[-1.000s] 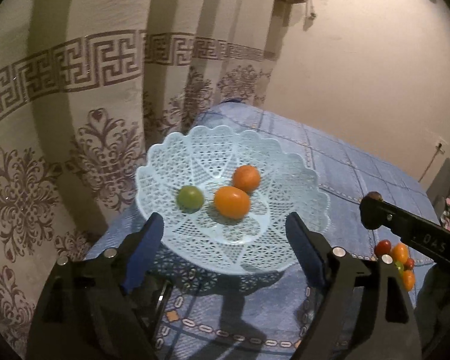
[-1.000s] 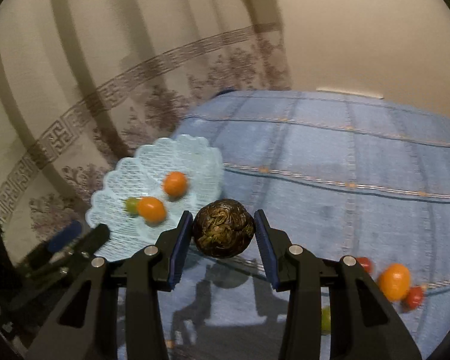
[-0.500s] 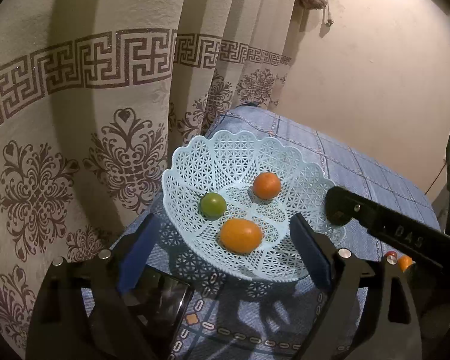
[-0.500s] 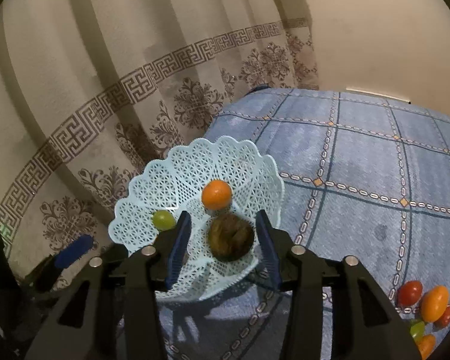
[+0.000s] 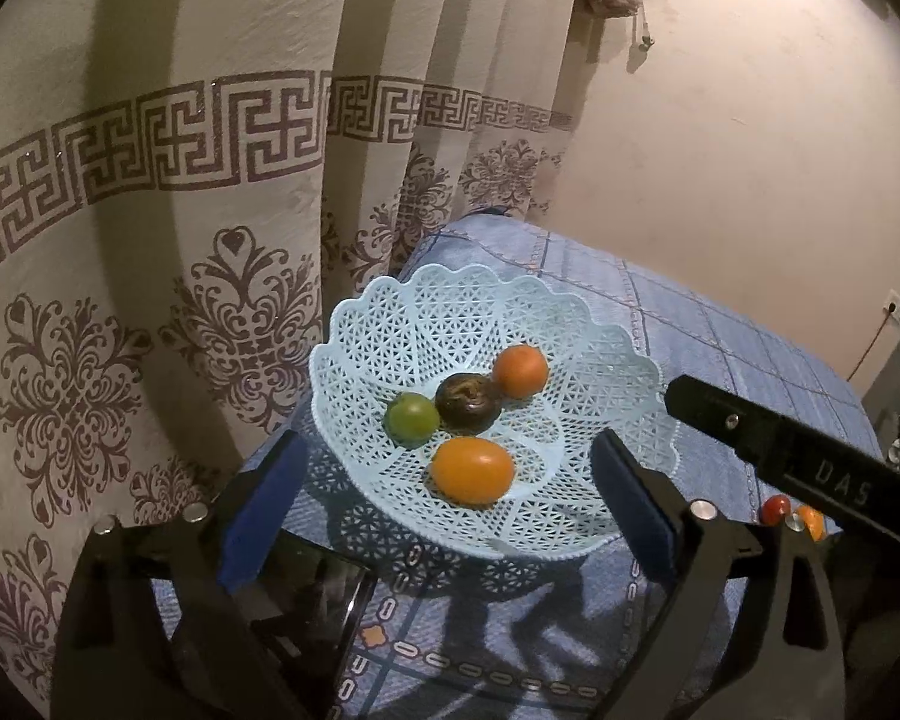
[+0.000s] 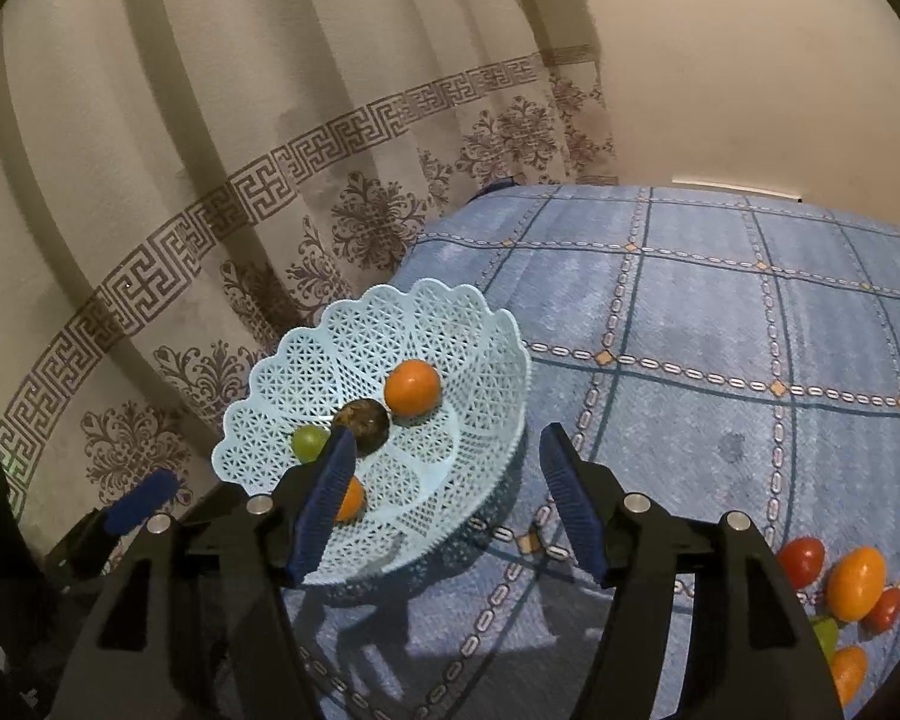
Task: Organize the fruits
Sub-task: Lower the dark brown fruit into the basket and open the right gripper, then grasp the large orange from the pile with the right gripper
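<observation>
Four fruits lie in the pale blue lattice basket: a dark brown fruit among two orange and one green. Several more wait in a cluster on the blue checked cloth. Right tongs hover wide and empty over the basket's near rim; left tongs, also wide, hang just short of it.

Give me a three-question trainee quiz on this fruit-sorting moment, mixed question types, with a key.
1. True or false: the right gripper grips the dark brown fruit.
2. How many fruits lie in the blue basket? A) two B) four C) six
3. Fill in: the loose fruits outside the basket lie on the ____ cloth.

Key: 1 false, its jaws stand open and empty; 2 B; 3 blue.
</observation>
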`<state>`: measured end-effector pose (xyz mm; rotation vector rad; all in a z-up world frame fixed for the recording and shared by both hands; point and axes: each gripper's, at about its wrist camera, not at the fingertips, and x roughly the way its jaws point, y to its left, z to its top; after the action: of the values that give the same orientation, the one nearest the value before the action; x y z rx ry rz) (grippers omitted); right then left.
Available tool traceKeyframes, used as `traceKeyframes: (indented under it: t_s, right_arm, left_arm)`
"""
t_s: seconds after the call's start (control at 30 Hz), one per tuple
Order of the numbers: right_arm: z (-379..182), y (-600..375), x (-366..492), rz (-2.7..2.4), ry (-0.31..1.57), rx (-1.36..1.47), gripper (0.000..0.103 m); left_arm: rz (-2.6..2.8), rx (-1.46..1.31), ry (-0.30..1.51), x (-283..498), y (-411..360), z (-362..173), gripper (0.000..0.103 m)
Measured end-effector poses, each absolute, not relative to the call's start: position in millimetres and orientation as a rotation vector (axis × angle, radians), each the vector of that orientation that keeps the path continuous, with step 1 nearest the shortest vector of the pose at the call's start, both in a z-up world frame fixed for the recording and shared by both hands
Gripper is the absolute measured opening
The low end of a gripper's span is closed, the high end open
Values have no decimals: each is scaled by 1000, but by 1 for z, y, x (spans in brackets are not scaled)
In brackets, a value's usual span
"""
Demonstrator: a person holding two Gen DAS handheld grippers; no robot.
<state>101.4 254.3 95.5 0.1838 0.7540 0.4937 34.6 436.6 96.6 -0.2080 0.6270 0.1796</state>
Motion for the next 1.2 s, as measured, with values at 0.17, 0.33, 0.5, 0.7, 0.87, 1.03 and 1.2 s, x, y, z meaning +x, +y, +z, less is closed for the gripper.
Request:
traceKeyframes:
  t_s: [0.17, 0.33, 0.5, 0.7, 0.87, 1.03, 1.2]
  right_arm:
    - [93, 243, 98, 464, 757, 194, 65]
    - [90, 226, 94, 428, 758, 211, 65]
    - [87, 211, 91, 400, 759, 224, 65]
    - [88, 196, 84, 368, 746, 215, 65]
    - [88, 177, 81, 334, 739, 229, 65]
    - [84, 153, 79, 291, 739, 251, 65]
    - [76, 132, 75, 249, 750, 251, 65]
  left_arm:
    - [173, -200, 625, 34, 433, 97, 99]
    - [154, -183, 619, 34, 423, 97, 100]
    - [136, -165, 613, 33, 415, 96, 100]
    - [109, -136, 605, 32, 402, 96, 100]
    - [92, -119, 609, 32, 394, 95, 100]
    - [78, -100, 614, 31, 385, 93, 100]
    - [57, -76, 620, 30, 374, 90, 100]
